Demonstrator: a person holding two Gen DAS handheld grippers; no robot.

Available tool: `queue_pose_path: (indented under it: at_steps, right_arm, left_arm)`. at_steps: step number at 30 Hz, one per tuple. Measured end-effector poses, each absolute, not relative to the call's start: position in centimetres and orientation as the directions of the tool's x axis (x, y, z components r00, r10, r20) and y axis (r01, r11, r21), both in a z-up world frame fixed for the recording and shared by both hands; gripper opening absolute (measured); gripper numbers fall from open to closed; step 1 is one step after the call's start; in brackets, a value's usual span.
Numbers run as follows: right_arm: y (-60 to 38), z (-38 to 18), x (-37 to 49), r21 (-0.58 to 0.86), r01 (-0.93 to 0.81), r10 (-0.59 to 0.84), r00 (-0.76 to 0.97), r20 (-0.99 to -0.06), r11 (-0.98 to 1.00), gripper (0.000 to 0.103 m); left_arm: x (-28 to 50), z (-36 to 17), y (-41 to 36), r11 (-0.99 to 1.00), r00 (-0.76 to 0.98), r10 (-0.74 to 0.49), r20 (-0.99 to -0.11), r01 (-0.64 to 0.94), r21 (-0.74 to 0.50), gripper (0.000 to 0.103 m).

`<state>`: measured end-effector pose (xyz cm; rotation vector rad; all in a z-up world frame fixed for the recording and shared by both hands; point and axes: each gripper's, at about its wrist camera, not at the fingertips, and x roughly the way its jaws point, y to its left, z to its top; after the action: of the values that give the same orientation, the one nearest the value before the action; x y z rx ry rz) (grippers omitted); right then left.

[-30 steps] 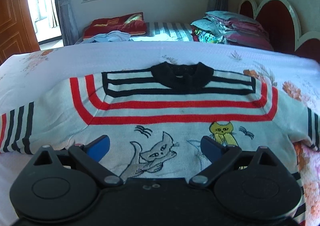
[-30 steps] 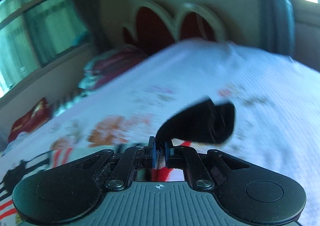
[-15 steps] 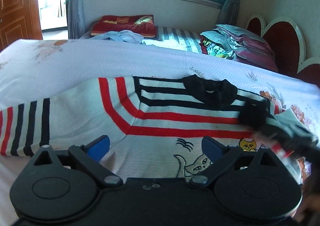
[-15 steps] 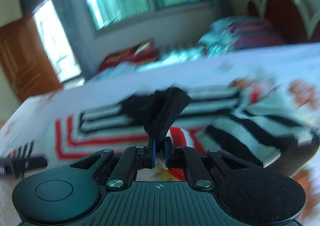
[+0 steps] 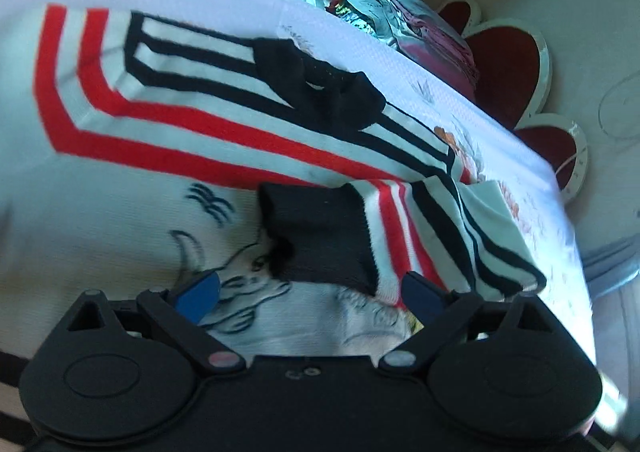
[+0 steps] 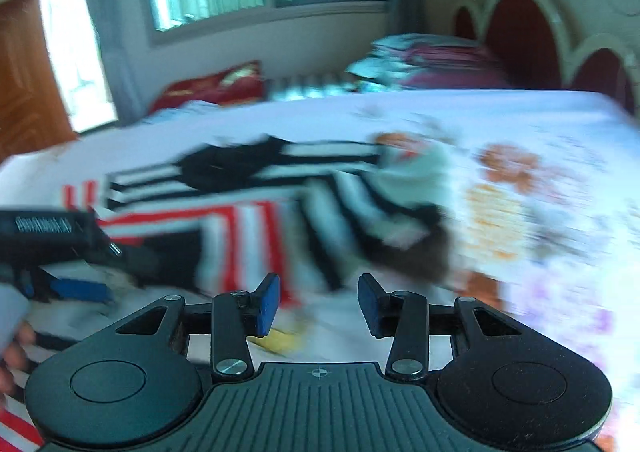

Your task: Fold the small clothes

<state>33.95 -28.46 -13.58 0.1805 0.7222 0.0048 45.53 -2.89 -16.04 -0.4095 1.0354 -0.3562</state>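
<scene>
Now the white sweater (image 5: 168,155) with red and black stripes lies spread on the bed (image 5: 532,219), filling the middle of the left wrist frame. Its sleeve (image 5: 420,236) is folded across the chest, black cuff (image 5: 320,236) at frame centre over the cat drawing. Left tool (image 5: 310,292) is released, blue pads wide apart at the lower frame. Right tool (image 6: 318,302) is also released, nothing between its pads; that view is blurred, with the sweater at centre left.
</scene>
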Motion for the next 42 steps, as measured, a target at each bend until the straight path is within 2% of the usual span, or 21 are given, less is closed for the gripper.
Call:
queue_pose_path:
  at_steps: [4, 6, 7, 8, 10, 13, 17, 18, 19, 22, 27, 30, 34, 36, 38, 39, 42]
  right_arm:
    - [-31.6, -14.9, 33.6, 0.133, 0.165, -0.028, 0.724, -0.689, 0.977, 0.043]
    - [-33.0, -15.3, 33.8, 0.127, 0.203, -0.058, 0.711, -0.700, 0.971, 0.043]
    - [-33.3, -15.6, 34.1, 0.126, 0.214, -0.065, 0.709, -0.702, 0.969, 0.043]
    - [-33.7, -15.8, 34.3, 0.127, 0.223, -0.070, 0.705, -0.705, 0.967, 0.043]
    - [-34.4, -16.2, 35.0, 0.144, 0.239, -0.067, 0.700, -0.711, 0.960, 0.043]
    - [-35.1, -16.7, 35.9, 0.158, 0.247, -0.057, 0.685, -0.726, 0.956, 0.043]
    - [-35.0, -17.0, 37.1, 0.173, 0.227, -0.029, 0.680, -0.732, 0.958, 0.043]
    - [-35.0, -17.0, 37.3, 0.178, 0.225, -0.026, 0.684, -0.729, 0.958, 0.037]
    - [-34.9, -16.9, 37.5, 0.180, 0.220, -0.021, 0.687, -0.726, 0.959, 0.017]
    - [-34.5, -16.4, 37.9, 0.175, 0.220, -0.028, 0.694, -0.719, 0.960, 0.017]
    - [-32.9, -15.3, 37.1, 0.162, 0.155, -0.003, 0.733, -0.680, 0.975, 0.015]
    - [-32.7, -16.9, 37.2, 0.098, 0.178, -0.051, 0.684, -0.728, 0.979, 0.015]
    - [-33.8, -17.1, 37.0, 0.135, 0.177, -0.019, 0.670, -0.743, 0.975, 0.015]
    - [-34.5, -16.4, 36.4, 0.172, 0.164, 0.018, 0.669, -0.743, 0.971, 0.015]
    - [-35.0, -15.4, 35.5, 0.191, 0.152, 0.036, 0.684, -0.728, 0.970, 0.019]
    - [-35.2, -14.8, 35.1, 0.202, 0.147, 0.043, 0.698, -0.715, 0.968, 0.024]
    - [-35.8, -13.6, 35.7, 0.204, 0.137, 0.040, 0.731, -0.681, 0.969, 0.042]
  left_arm:
    - [46.0, -16.6, -4.0, 0.873, 0.521, -0.449, -0.726, 0.082, -0.482, 0.094]
    - [46.0, -16.6, -4.5, 0.881, 0.541, -0.434, -0.720, 0.085, -0.466, 0.090]
    - [46.0, -16.4, -4.7, 0.884, 0.550, -0.430, -0.716, 0.094, -0.458, 0.070]
    - [46.1, -16.5, -4.9, 0.880, 0.548, -0.444, -0.709, 0.119, -0.459, 0.009]
    - [46.7, -16.9, -4.6, 0.869, 0.522, -0.467, -0.714, 0.119, -0.481, 0.007]
    - [46.9, -16.8, -4.5, 0.868, 0.535, -0.471, -0.702, 0.138, -0.477, 0.006]
    - [47.1, -14.8, -3.2, 0.845, 0.588, -0.497, -0.638, 0.161, -0.510, 0.005]
    - [47.2, -13.9, -2.5, 0.842, 0.612, -0.495, -0.617, 0.163, -0.514, 0.005]
    - [47.3, -13.2, -1.8, 0.842, 0.635, -0.488, -0.599, 0.163, -0.514, 0.005]
    - [47.5, -11.4, 1.0, 0.857, 0.698, -0.441, -0.564, 0.140, -0.497, 0.005]
    - [47.8, -14.1, 4.2, 0.903, 0.680, -0.340, -0.649, 0.043, -0.428, 0.005]
    - [47.9, -16.5, 4.0, 0.920, 0.637, -0.318, -0.702, 0.028, -0.391, 0.005]
    - [47.9, -16.3, 3.1, 0.945, 0.645, -0.282, -0.710, 0.059, -0.322, 0.007]
    - [47.9, -15.6, 3.3, 0.946, 0.646, -0.278, -0.711, 0.055, -0.320, 0.024]
    - [47.3, -14.5, 3.7, 0.952, 0.682, -0.248, -0.688, 0.039, -0.305, 0.056]
    - [46.6, -14.2, 4.2, 0.956, 0.710, -0.224, -0.668, 0.026, -0.293, 0.061]
    - [45.8, -12.7, 4.0, 0.960, 0.754, -0.214, -0.620, 0.045, -0.277, 0.062]
